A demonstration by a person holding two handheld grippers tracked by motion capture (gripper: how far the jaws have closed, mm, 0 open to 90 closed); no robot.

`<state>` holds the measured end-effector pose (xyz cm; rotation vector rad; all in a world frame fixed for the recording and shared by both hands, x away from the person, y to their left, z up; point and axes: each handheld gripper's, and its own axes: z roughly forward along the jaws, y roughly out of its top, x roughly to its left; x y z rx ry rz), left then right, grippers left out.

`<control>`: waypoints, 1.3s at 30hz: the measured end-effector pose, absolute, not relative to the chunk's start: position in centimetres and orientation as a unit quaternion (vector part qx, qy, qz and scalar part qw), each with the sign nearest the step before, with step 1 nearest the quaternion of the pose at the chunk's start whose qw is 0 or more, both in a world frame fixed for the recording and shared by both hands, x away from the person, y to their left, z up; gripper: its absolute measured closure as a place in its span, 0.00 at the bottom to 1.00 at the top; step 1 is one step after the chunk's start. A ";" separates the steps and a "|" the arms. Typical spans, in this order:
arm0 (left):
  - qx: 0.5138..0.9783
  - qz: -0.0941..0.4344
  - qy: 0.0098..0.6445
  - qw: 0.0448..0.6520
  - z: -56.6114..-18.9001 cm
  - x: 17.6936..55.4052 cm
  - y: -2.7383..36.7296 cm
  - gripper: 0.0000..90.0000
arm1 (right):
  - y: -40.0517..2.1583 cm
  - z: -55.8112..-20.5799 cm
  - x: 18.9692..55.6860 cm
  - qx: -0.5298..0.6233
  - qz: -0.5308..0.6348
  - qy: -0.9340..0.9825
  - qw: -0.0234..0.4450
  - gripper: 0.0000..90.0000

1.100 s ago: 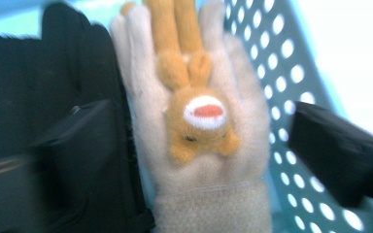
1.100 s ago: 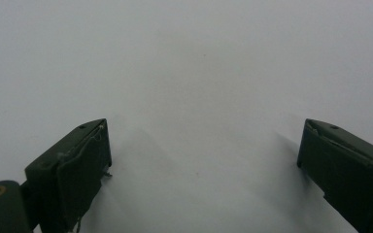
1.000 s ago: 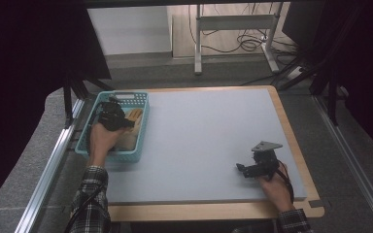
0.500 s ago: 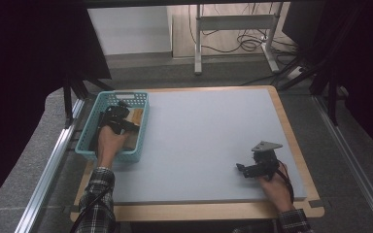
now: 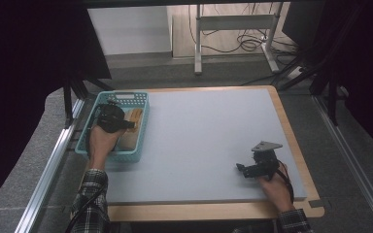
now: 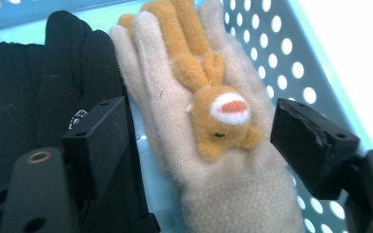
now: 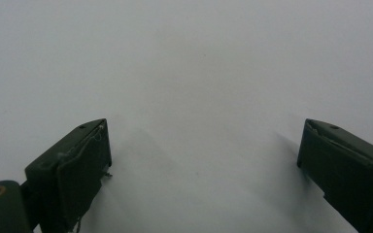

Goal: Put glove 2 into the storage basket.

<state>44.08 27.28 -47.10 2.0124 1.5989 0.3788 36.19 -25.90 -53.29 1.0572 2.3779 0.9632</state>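
Observation:
In the left gripper view a beige knit glove (image 6: 233,194) with an orange plush animal on its back lies in a turquoise perforated basket (image 6: 291,43), and a black glove (image 6: 53,73) lies beside it. My left gripper (image 6: 199,126) is open. Its jaws have just been opening and now straddle the beige glove's palm without pressing on it. The high view has this gripper (image 5: 126,122) inside the basket (image 5: 111,154) at the table's left, over the beige glove (image 5: 136,116). My right gripper (image 5: 243,170) rests near the front right, its jaws open (image 7: 204,150) over bare grey surface.
A grey mat (image 5: 209,136) covers the wooden table (image 5: 213,211). The basket stands at its left edge beside a metal rail (image 5: 53,165). A desk frame and cables (image 5: 233,34) lie on the floor beyond the far edge.
The left hand has shifted slightly within the basket. The right hand and its gripper have kept still.

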 end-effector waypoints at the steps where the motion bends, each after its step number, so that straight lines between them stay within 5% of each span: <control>1: 0.747 0.142 0.592 0.268 -47.0 44.0 27.4 0.23 | -25.9 -53.3 36.2 0.375 0.341 0.843 0.182 0.05; 18: 0.741 0.153 0.581 0.301 -46.0 42.3 28.0 0.09 | -25.9 -53.3 36.2 0.375 0.341 0.843 0.182 0.05; 39: 0.754 0.159 0.559 0.307 -45.6 40.2 28.2 0.04 | -25.9 -53.3 36.2 0.375 0.341 0.843 0.183 0.05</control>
